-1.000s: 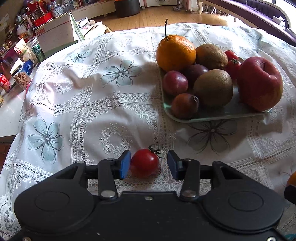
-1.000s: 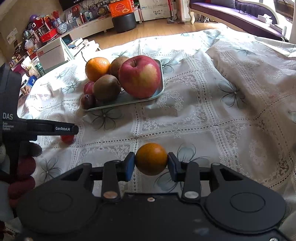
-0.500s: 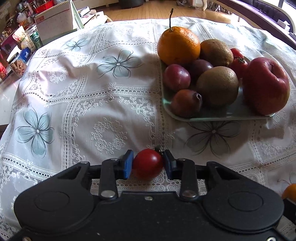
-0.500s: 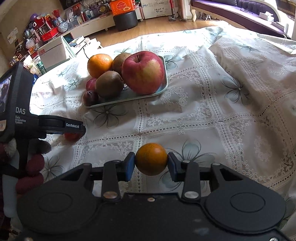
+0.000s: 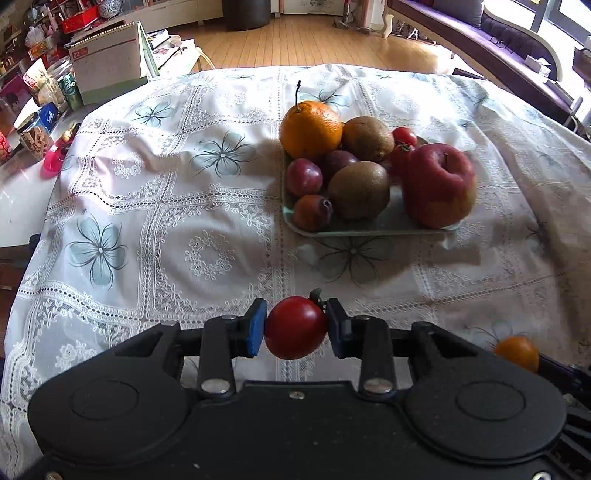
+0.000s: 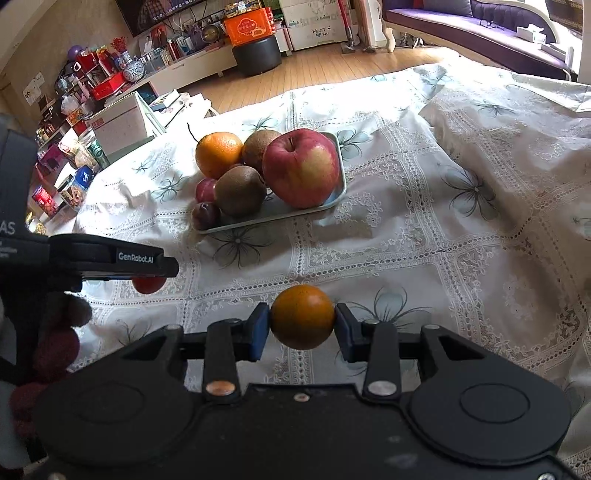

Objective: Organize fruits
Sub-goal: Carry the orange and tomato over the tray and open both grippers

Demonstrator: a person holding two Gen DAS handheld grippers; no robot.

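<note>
My left gripper (image 5: 296, 326) is shut on a small red tomato (image 5: 296, 327) and holds it above the lace tablecloth. My right gripper (image 6: 302, 317) is shut on a small orange fruit (image 6: 302, 316), also above the cloth; that fruit shows in the left wrist view (image 5: 517, 352) at lower right. A pale green tray (image 5: 369, 227) further ahead holds a large orange (image 5: 310, 129), two kiwis (image 5: 358, 190), plums (image 5: 304, 177), small tomatoes (image 5: 404, 136) and a red apple (image 5: 437, 184). In the right wrist view the tray (image 6: 338, 197) lies ahead left, and the left gripper (image 6: 147, 277) with its tomato is at the left.
The white lace tablecloth (image 5: 184, 206) covers the table. At the far left edge stand a box (image 5: 107, 70), jars and cans (image 5: 70, 88). A wooden floor and a purple sofa (image 6: 480, 33) lie beyond the table.
My left gripper closed on the tomato and lifted it off the cloth. My right gripper rose a little with the orange fruit still held.
</note>
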